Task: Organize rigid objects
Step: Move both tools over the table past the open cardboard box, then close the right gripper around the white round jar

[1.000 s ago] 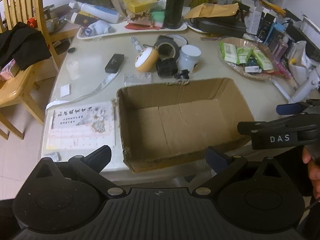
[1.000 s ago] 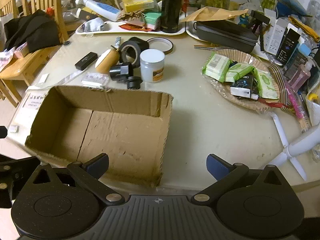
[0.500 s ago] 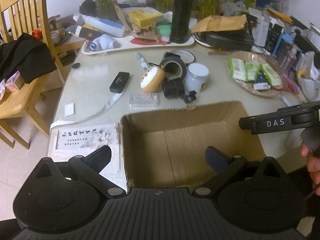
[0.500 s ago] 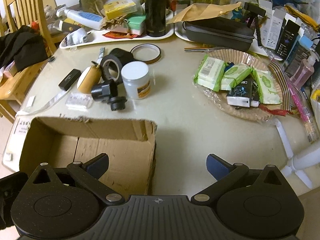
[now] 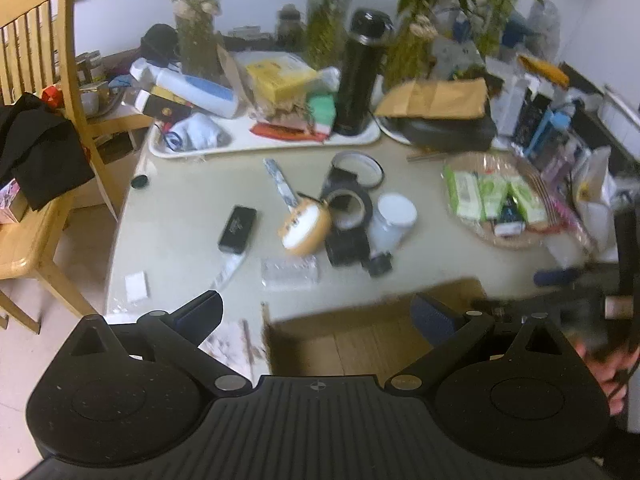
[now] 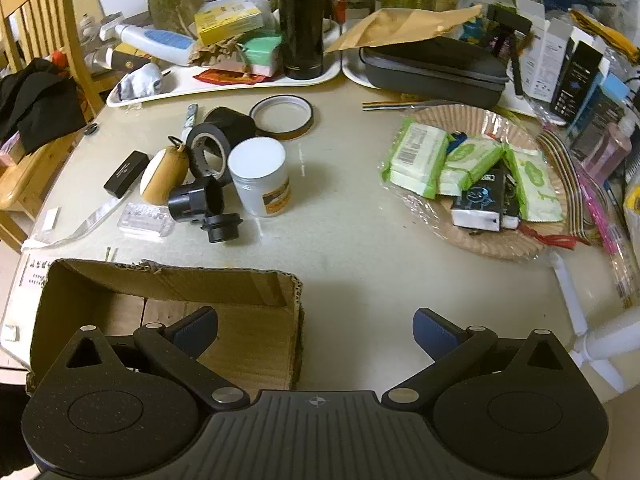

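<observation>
Two grippers, both spread wide with nothing between their fingers. Our left gripper hovers over the near rim of the cardboard box, and our right gripper hangs over the box's right corner and the bare counter beside it.

Since half a second ago, we've pushed both forward: the box has slid down toward the bottom edge in each view, and the cluster of small things sits closer to the middle. The box is empty as far as we can see.

Just beyond the box lie the task's pieces: a white-lidded jar, a black tape roll, a tan capsule-shaped case, a black lens adapter, a clear plastic case and a small black box a little apart to the left.

Only the left view shows the hand on the other gripper's handle at the right edge, though blurred. The right view is sharper and alone shows the wicker tray of green wipe packs in full.
</observation>
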A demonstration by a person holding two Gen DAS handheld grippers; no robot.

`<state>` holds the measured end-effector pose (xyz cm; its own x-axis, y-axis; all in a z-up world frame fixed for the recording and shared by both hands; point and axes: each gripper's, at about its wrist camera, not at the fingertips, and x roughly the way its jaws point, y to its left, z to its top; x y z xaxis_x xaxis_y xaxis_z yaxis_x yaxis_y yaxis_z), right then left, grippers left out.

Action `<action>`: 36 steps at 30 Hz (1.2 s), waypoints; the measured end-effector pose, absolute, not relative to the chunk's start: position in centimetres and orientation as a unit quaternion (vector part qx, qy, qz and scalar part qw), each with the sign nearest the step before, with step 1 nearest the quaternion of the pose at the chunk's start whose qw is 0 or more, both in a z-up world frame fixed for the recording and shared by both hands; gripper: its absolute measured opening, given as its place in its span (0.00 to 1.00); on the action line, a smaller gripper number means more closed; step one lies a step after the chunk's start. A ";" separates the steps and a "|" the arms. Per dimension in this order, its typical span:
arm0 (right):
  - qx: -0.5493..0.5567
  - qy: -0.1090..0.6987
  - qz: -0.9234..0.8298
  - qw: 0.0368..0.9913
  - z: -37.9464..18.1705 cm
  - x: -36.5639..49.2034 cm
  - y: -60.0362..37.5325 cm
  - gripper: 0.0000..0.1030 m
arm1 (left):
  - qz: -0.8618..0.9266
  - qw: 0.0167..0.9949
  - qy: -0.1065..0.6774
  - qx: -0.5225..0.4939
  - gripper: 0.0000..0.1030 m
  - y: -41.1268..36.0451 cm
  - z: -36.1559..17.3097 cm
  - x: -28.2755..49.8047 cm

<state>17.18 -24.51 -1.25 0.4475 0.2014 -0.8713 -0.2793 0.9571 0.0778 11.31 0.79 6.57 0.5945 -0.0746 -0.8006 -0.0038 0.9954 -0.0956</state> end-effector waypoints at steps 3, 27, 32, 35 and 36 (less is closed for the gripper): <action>-0.043 0.505 0.144 0.850 -1.3 17.4 -24.3 1.00 | -0.020 0.889 0.453 -0.058 0.99 2.2 7.0 12.1; -0.021 0.504 0.192 0.842 -1.9 22.1 -23.4 1.00 | -0.023 0.889 0.456 -0.032 0.99 1.4 3.0 15.8; -0.020 0.502 0.197 0.842 -2.4 23.3 -22.9 1.00 | -0.039 0.885 0.462 -0.049 0.99 1.7 1.6 15.8; -0.023 0.495 0.203 0.845 -2.6 24.1 -22.4 1.00 | -0.046 0.878 0.474 -0.054 0.99 1.8 1.2 16.0; -0.025 0.492 0.205 0.846 -2.6 24.4 -22.2 1.00 | -0.050 0.877 0.475 -0.054 0.99 1.8 1.5 16.0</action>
